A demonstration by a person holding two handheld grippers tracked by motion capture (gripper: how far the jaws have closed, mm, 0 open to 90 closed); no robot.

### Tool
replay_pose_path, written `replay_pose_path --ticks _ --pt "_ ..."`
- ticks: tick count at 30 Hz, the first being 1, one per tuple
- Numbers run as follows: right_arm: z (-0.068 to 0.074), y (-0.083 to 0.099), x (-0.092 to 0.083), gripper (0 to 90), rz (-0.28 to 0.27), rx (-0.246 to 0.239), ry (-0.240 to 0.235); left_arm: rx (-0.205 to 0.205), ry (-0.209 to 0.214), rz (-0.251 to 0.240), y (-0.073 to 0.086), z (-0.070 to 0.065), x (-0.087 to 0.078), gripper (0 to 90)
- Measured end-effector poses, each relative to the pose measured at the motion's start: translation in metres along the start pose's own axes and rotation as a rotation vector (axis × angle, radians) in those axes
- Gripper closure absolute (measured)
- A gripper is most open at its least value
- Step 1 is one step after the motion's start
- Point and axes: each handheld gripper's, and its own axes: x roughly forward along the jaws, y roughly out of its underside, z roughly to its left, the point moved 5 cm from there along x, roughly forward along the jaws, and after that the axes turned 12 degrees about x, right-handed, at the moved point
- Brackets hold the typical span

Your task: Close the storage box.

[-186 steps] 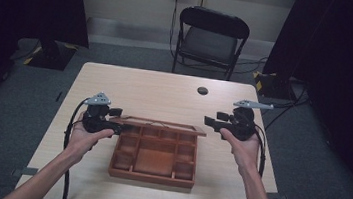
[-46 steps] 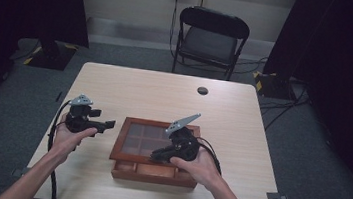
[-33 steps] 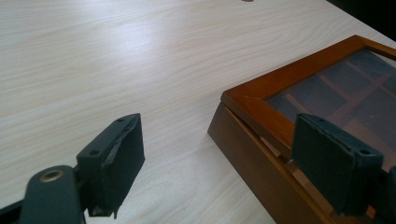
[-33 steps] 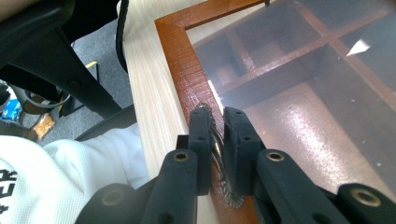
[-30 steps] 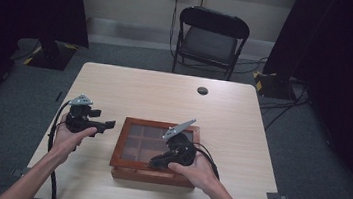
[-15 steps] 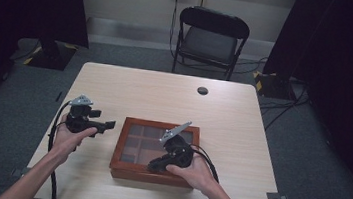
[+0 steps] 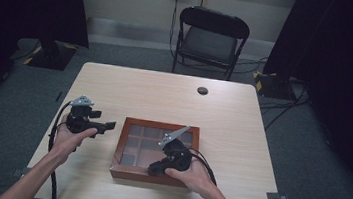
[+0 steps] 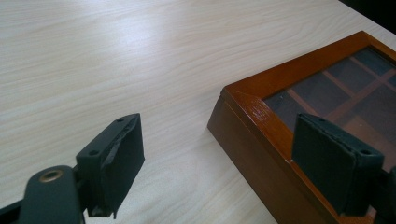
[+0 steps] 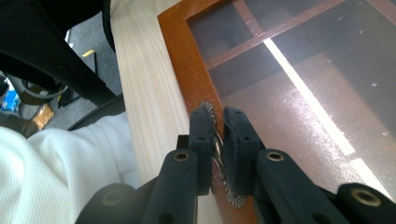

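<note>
The wooden box (image 7: 154,152) sits on the table (image 7: 243,117) toward the person's side, its glass-paned lid lying flat and closed over the compartments, which show empty through the glass; the right gripper (image 9: 217,128) rests at the lid's near front edge, its jaws drawn almost together on a small scalloped metal clasp (image 9: 215,154) fixed to the wooden frame, so it has hold of that fitting and nothing else; the left gripper (image 8: 219,154) hovers just beside the box's left corner, its jaws standing about half open with nothing between them, one pad (image 8: 123,158) over bare table and the other above the lid's frame, not pressing on it. The risks seem to lie chiefly in that narrow grip; the clasp is thin and smooth, and a pull at a slant could let it slide out of the pads, dropping the lid if it is raised; since the left gripper does not brace the box, a tug or push on the clasp could drag the whole box across the smooth tabletop or tip its front edge up rather than work the fitting; twisting the wrist while clamped might bend the clasp or strain its fastening; a slip inward could knock the jaws against the glass pane.
</note>
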Motion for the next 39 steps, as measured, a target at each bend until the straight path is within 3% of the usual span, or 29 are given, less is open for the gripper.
replay_pose_path --ticks 5,9,15,18,24,28,33,37,39 --pt "-0.002 -0.003 -0.006 78.3 -0.069 0.015 0.005 0.010 -0.008 0.009 0.000 -0.001 0.001 16.9" --pt "-0.005 -0.012 -0.023 69.2 -0.165 0.055 0.005 0.020 -0.003 0.012 0.000 -0.003 0.001 17.2" --pt "-0.020 -0.017 -0.050 47.7 -0.299 0.126 0.083 0.001 -0.009 0.011 0.000 -0.005 0.000 18.9" --pt "-0.028 -0.013 -0.063 39.7 -0.339 0.170 0.117 -0.002 -0.016 0.016 0.000 -0.004 -0.001 19.0" --pt "-0.048 0.002 -0.092 26.0 -0.427 0.279 0.162 -0.003 -0.022 0.024 0.000 -0.004 -0.007 19.6" --pt "-0.060 0.017 -0.112 16.0 -0.472 0.329 0.220 0.009 -0.031 0.046 0.006 -0.002 -0.013 19.6" --pt "-0.080 0.043 -0.132 14.3 -0.484 0.394 0.319 0.010 -0.048 0.075 0.014 0.005 -0.019 19.6" --pt "-0.096 0.063 -0.140 14.4 -0.491 0.440 0.361 0.018 -0.069 0.124 0.024 0.010 -0.022 19.6" --pt "-0.105 0.074 -0.141 14.4 -0.490 0.477 0.410 0.007 -0.066 0.132 0.030 0.011 -0.023 19.6"
